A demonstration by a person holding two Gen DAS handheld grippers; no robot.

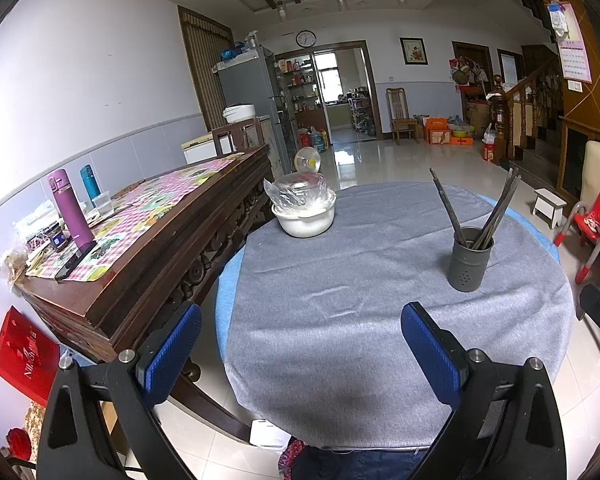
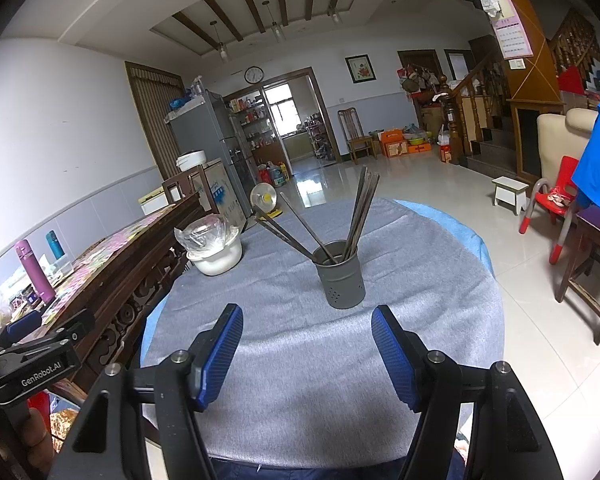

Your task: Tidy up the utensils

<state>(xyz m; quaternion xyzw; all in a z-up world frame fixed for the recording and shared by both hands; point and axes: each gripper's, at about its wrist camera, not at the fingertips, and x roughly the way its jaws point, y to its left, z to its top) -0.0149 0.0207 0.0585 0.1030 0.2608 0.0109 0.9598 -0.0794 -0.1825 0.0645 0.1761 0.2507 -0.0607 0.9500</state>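
A grey perforated utensil holder (image 1: 470, 260) (image 2: 341, 276) stands upright on the round table with the grey cloth (image 1: 340, 280) (image 2: 320, 360). Several dark chopsticks (image 1: 500, 208) (image 2: 360, 208) stand in it, leaning outward. My left gripper (image 1: 300, 344) is open and empty, near the table's front edge, left of the holder. My right gripper (image 2: 306, 350) is open and empty, just in front of the holder. The left gripper also shows at the left edge of the right wrist view (image 2: 40, 344).
A white bowl under a plastic-wrapped lid (image 1: 304, 208) (image 2: 214, 248) sits at the table's far left. A dark wooden sideboard (image 1: 140, 248) with bottles stands close on the left. A red child's chair (image 2: 552, 208) and a wooden stool (image 2: 596, 264) stand on the right.
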